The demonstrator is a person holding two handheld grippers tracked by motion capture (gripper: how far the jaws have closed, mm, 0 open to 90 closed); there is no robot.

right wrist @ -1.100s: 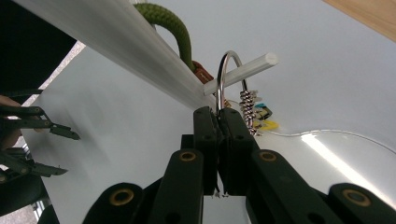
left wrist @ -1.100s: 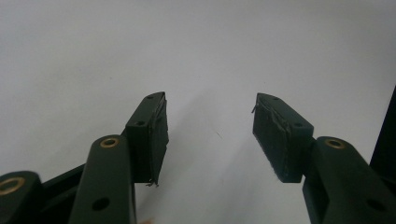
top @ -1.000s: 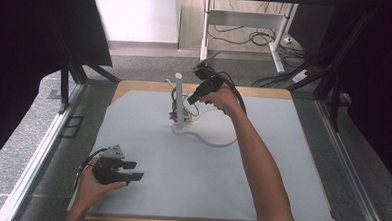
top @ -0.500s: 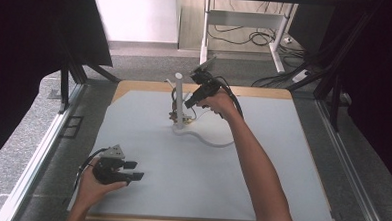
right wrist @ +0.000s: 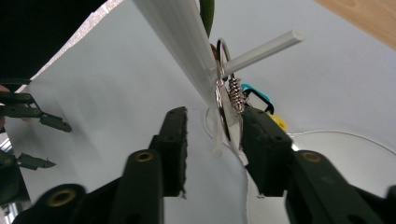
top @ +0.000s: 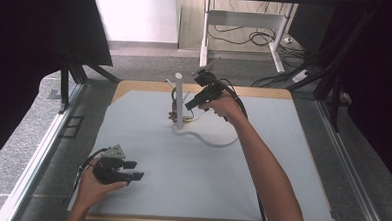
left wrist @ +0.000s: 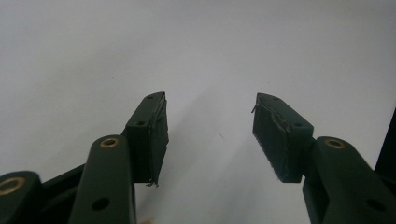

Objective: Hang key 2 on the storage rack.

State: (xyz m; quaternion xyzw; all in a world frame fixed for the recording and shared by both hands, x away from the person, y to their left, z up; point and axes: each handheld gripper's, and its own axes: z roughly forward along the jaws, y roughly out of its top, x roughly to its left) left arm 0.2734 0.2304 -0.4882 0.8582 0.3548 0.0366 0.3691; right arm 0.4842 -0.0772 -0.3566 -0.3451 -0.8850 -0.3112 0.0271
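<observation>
High view first: the right gripper (top: 188, 104) was held at the far middle of the table (top: 282, 159), its tips right beside the white post (top: 179, 101) of a small stand. The stand's flat white base (top: 214, 138) curved out across the pale mat toward the person's right forearm. Small hanging items (top: 173, 109), brownish and too small to be told apart, were seen bunched against the post. The left gripper (top: 129, 170) was held low at the near left corner of the mat, well apart from the stand, its jaws pointed to the right.

Left gripper view: the jaws were seen standing well apart with bare pale mat between them; nothing was held or touched by either pad.

Right gripper view: the jaws had just been opening and stood about halfway apart. A silver key ring (right wrist: 225, 106) with a small coiled spring (right wrist: 236, 93) was hung on a thin white peg (right wrist: 261, 48) that branched from the post (right wrist: 180, 32). The ring's lower arc was seen in the gap close against the right-hand pad (right wrist: 254, 140); whether it touched that pad could not be told, and it was clear of the other pad, so no clamping was shown. A teal clip (right wrist: 256, 93) and a yellow piece (right wrist: 279, 122) were seen just behind the ring, and the post itself crossed the view directly ahead of the jaws. The left gripper (right wrist: 28, 112) was visible far off at the left edge.
</observation>
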